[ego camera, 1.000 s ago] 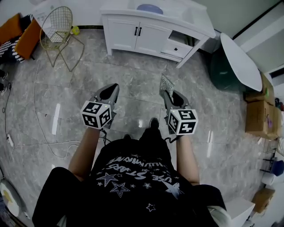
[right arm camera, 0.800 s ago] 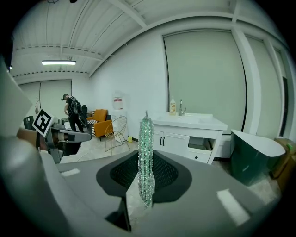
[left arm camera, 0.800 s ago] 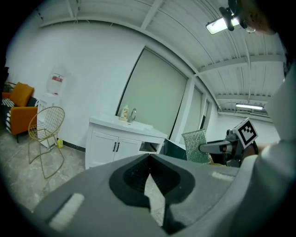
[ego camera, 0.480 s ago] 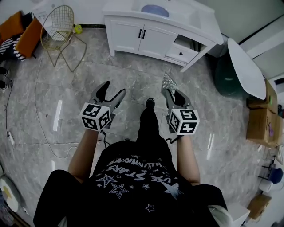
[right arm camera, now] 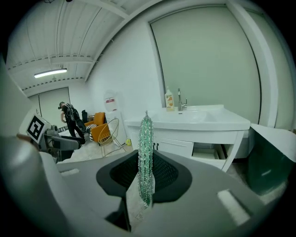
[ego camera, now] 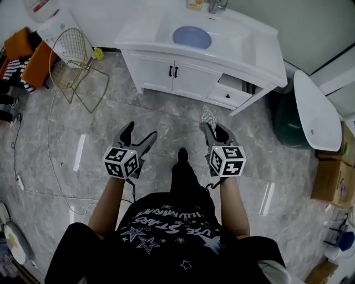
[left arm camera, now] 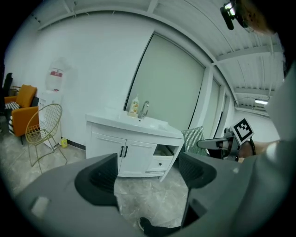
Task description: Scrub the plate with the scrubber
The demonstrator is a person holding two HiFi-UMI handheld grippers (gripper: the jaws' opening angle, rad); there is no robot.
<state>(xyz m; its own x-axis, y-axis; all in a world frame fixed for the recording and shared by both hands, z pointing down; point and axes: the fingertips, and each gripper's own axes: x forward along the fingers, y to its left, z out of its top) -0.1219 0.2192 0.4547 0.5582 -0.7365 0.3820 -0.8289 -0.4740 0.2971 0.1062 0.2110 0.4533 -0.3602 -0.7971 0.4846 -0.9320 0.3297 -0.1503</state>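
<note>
Ahead, the plate (ego camera: pixel 191 37) is brought nearer, scrubbing not yet begun; left gripper (ego camera: pixel 140 132) is spread empty, right gripper (ego camera: pixel 214 128) clamped on the scrubber (ego camera: pixel 208 117).

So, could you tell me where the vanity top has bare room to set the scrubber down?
The vanity top is bare left of the basin, out to its left edge, and on the right between basin and the corner above the open drawer. The basin holds the plate; the back edge by the soap bottle and faucet is crowded.
</note>
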